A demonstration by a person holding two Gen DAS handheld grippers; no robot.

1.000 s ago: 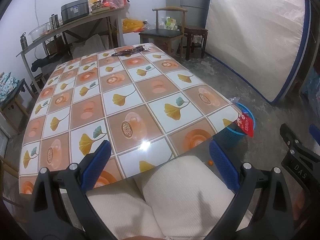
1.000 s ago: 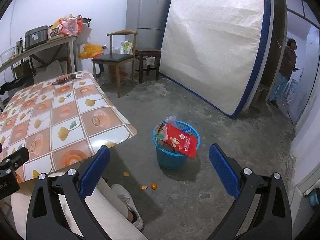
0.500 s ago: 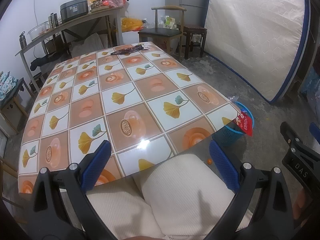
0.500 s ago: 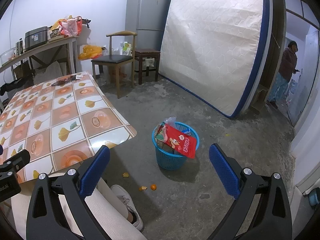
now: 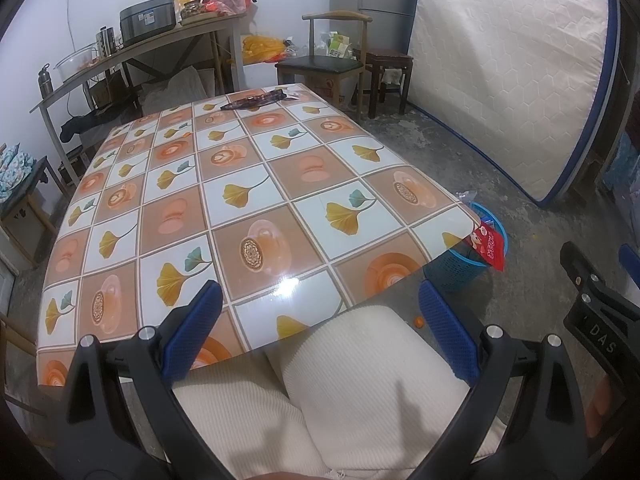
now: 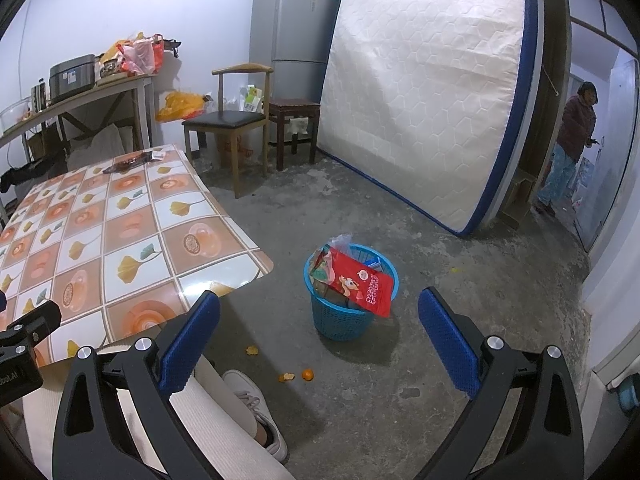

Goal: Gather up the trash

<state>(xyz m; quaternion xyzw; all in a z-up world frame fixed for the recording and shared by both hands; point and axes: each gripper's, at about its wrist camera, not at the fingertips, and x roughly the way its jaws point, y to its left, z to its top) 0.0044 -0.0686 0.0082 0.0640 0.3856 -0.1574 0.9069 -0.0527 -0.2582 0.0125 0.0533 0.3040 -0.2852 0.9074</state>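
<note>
Both claws, left claw (image 5: pixel 318 326) and right claw (image 6: pixel 318 334), stay wide and empty; nothing moved; the dark wrapper (image 5: pixel 256 99) waits on the far bench (image 5: pixel 248 208).

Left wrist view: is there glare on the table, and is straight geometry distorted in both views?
Left wrist view: a bright glare spot sits on the glossy tablecloth near its front edge, and the table edges bow outward. Right wrist view: no strong glare; the mattress edges curve, and dark vignette fills the corners.
</note>
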